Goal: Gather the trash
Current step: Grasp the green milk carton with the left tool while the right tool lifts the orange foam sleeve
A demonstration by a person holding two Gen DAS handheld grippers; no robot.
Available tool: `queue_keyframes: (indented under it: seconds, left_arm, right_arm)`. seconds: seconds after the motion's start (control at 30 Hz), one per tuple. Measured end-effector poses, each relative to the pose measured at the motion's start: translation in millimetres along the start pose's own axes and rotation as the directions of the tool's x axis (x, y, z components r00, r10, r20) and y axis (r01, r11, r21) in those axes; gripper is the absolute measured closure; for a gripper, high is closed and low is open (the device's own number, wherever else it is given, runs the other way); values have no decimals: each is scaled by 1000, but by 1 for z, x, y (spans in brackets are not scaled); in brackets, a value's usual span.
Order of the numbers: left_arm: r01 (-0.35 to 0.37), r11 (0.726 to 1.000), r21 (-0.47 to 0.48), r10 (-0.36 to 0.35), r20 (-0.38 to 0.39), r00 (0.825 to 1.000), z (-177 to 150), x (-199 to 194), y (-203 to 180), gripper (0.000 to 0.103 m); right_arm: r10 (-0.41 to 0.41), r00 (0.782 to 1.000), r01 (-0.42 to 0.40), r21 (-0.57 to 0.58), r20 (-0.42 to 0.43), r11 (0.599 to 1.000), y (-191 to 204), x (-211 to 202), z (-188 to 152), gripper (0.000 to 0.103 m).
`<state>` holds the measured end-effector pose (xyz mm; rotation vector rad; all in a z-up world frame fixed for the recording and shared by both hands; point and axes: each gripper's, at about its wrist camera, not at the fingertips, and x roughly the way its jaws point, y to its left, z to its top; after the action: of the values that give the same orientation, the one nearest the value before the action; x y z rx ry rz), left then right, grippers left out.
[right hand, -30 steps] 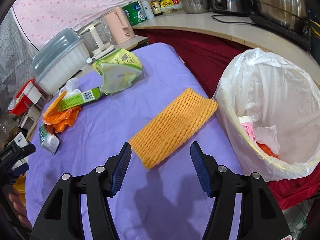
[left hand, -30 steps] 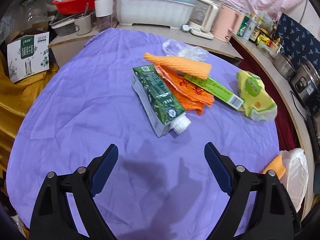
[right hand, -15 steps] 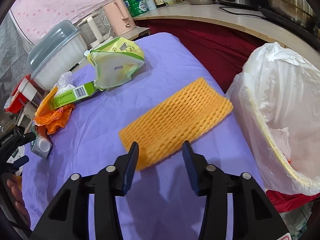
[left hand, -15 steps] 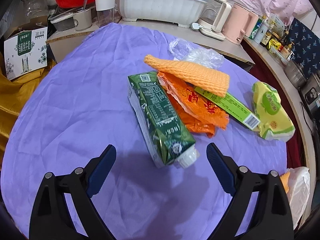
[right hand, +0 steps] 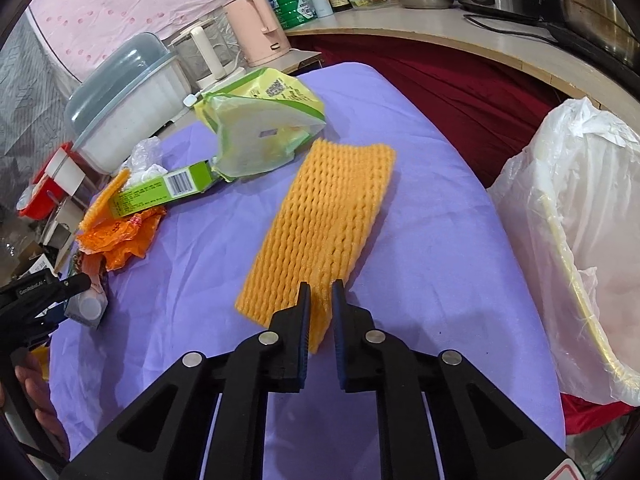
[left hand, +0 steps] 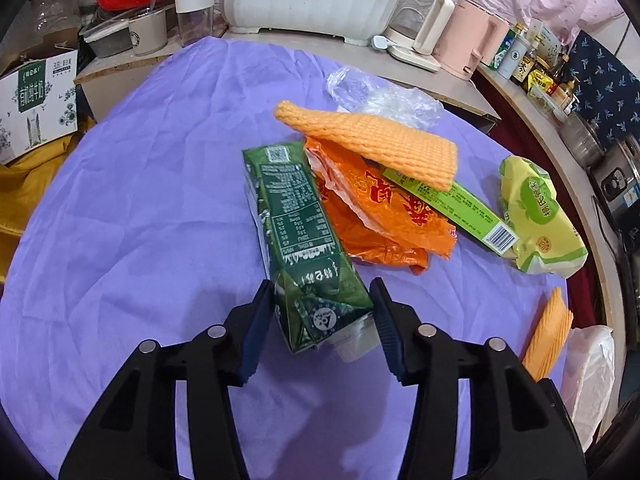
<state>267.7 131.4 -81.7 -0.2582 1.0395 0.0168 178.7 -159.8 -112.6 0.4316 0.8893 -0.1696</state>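
Note:
My left gripper [left hand: 322,294] is shut on the cap end of a green milk carton [left hand: 298,232] that lies on the purple tablecloth [left hand: 132,208]. Beyond the carton lie an orange plastic bag [left hand: 384,216], an orange foam net [left hand: 372,144], a green box [left hand: 460,208] and a yellow-green pouch [left hand: 536,216]. My right gripper [right hand: 319,294] is shut on the near edge of a second orange foam net [right hand: 324,224]. The bin lined with a white bag [right hand: 576,240] stands to its right.
A white dish rack [left hand: 308,0], a blender jug [left hand: 420,24] and a pink kettle [left hand: 464,40] stand on the counter behind the table. A cardboard box [left hand: 36,100] sits at the left. Pots and bottles line the curved counter [right hand: 440,20].
My left gripper moved forward and closed around the carton's cap end. My right gripper moved forward and closed on the foam net's near edge.

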Motion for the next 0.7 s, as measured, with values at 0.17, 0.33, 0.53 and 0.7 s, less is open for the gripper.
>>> queue_keyframes:
  seconds: [0.17,0.33,0.53,0.7]
  left_arm:
    - [2,1000,6,-2,10,1000,-9,-15,4,57]
    - [22,999,31,-23,24,999,-20,-37,0,57]
    - [50,994,95,-53,27,998,-45,-62,-15,58]
    - [71,988,139,-72,4,997,-67,-67,-27,58]
  right_arm:
    - [25,999,-25,-21,20,999,9,-16,-3,98]
    - [41,998,-39,-49,51,998,17,-37,-7,101]
    - [54,998,-52,-52,41,997,17,-52,-21,102]
    - [24,1000,-24,-68,6,997,15,-45,-34,87]
